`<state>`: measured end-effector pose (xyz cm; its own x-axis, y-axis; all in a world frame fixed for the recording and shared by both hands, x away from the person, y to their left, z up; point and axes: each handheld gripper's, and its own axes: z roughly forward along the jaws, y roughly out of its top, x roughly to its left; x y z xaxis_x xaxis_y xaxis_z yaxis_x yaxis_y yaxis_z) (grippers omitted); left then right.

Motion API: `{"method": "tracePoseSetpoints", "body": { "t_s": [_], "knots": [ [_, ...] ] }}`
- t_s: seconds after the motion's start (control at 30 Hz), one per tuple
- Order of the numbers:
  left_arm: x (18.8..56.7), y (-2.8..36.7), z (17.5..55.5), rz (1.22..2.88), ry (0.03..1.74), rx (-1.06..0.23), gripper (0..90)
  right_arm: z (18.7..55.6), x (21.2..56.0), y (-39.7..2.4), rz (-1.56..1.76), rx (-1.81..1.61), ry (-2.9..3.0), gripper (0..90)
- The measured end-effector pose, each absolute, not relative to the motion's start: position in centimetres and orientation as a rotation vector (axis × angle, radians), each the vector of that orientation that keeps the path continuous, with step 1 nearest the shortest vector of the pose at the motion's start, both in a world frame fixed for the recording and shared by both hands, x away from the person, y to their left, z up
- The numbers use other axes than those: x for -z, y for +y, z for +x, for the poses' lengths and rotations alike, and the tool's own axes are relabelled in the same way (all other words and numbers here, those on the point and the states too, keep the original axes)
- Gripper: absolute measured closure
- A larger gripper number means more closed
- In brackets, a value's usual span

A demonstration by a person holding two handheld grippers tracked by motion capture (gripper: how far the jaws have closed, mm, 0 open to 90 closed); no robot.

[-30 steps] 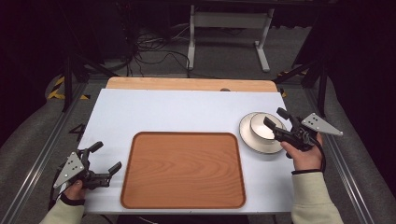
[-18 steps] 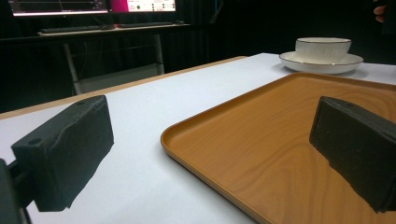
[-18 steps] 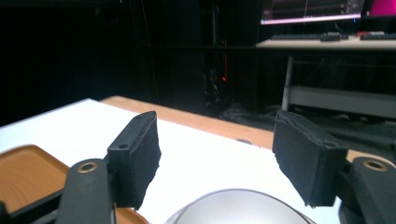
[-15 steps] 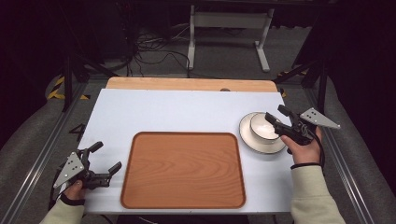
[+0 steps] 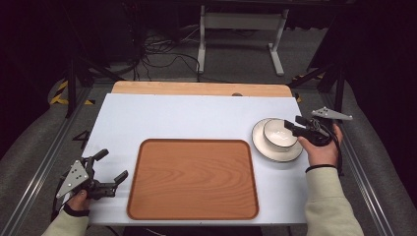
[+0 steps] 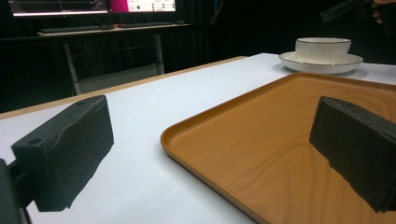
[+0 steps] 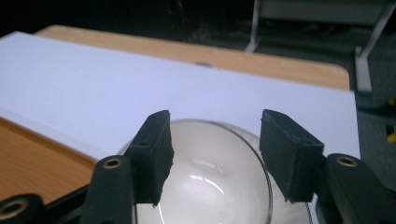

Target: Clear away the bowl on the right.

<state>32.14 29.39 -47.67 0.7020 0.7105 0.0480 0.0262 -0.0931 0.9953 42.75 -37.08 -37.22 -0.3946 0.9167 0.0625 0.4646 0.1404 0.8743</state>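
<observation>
Right gripper (image 5: 291, 127) has shifted a short way inward from the outer side of the saucer (image 5: 260, 145) and now sits over the near rim of the white bowl (image 5: 278, 133). Its jaws have just been closing, part-narrowed, bowl rim beneath them; contact cannot be told.

Table (image 5: 196, 118) is bright and evenly lit from above, room behind is basically black. Soft shadows, small glare inside the bowl (image 7: 205, 177), close-ups a bit blurry.
</observation>
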Motion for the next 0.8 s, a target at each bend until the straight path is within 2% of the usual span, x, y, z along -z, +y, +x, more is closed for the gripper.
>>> {"method": "tracePoseSetpoints", "body": {
  "t_s": [0.07, 0.1, 0.4, 0.5, 0.8],
  "knots": [
    [47.7, 29.4, 32.1, 1.578, 0.619, -0.638, 0.3, 42.9, 37.3, -37.2, 1.348, -1.171, 1.948, 47.1],
    [47.7, 29.4, 32.1, 1.578, 0.618, -0.638, 0.3, 43.5, 37.6, -37.3, 1.42, -1.117, 2.002, 52.0],
    [47.7, 29.4, 32.1, 1.578, 0.617, -0.64, 0.3, 44.4, 38.4, -37.4, 1.506, -1.05, 2.021, 51.8],
    [47.7, 29.4, 32.1, 1.577, 0.618, -0.64, 0.3, 44.4, 38.1, -37.1, 1.488, -1.018, 2.01, 48.3],
    [47.7, 29.4, 32.2, 1.579, 0.617, -0.64, 0.3, 44.8, 38.7, -37.5, 1.557, -0.921, 1.989, 48.6]
  ]
}}
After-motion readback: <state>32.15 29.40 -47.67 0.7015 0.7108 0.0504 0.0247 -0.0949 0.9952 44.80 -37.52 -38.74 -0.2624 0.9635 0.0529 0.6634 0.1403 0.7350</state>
